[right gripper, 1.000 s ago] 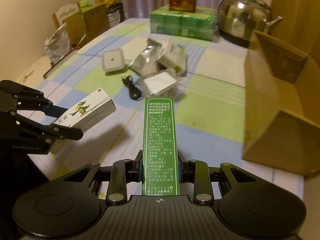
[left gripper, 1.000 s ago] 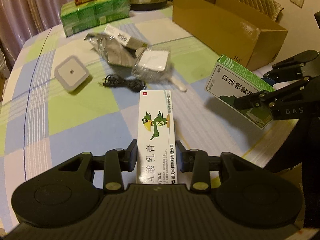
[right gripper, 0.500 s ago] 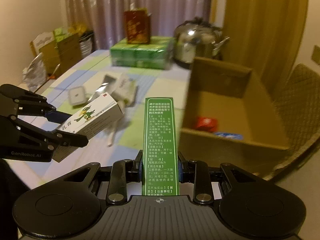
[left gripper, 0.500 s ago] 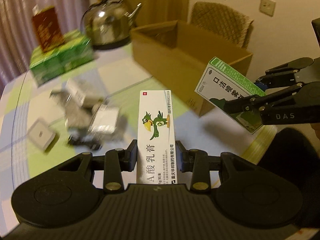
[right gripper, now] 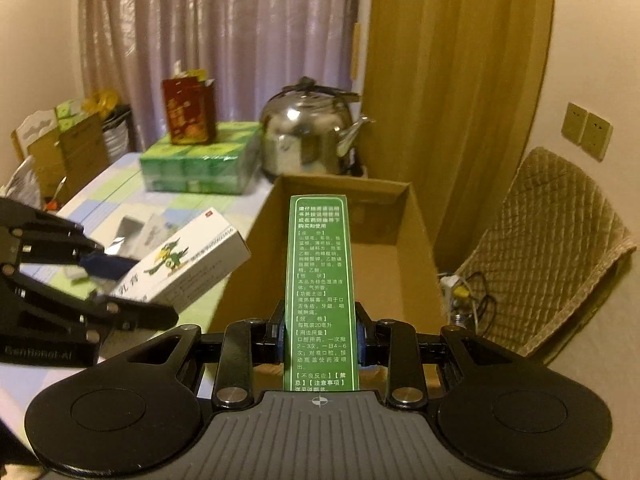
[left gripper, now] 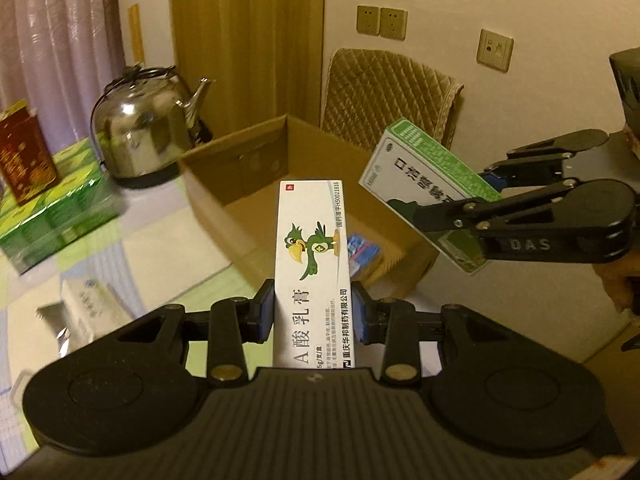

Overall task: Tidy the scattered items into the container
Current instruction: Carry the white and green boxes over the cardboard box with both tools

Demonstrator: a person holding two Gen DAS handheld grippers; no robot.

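Cardboard cartons, light and stiff. We clamp the white box [left gripper: 312, 264] in our left gripper [left gripper: 313, 312], the green box [right gripper: 320, 280] in our right gripper [right gripper: 320, 338], by their long sides, above the container's [right gripper: 416, 216] near rim; squeezing harder would crush them.

The open box [right gripper: 416, 236] is plain matt brown cardboard, and behind it the kettle [right gripper: 308, 136] is polished metal, bright with reflections. The two cartons, one white with a bird [left gripper: 312, 264] and one green [right gripper: 320, 292], are smooth printed card, each pinched by matt black plastic fingers [left gripper: 228, 336]. The chair back [right gripper: 556, 252] wears a quilted cloth cover; the table [right gripper: 120, 192] carries a smooth checked covering.
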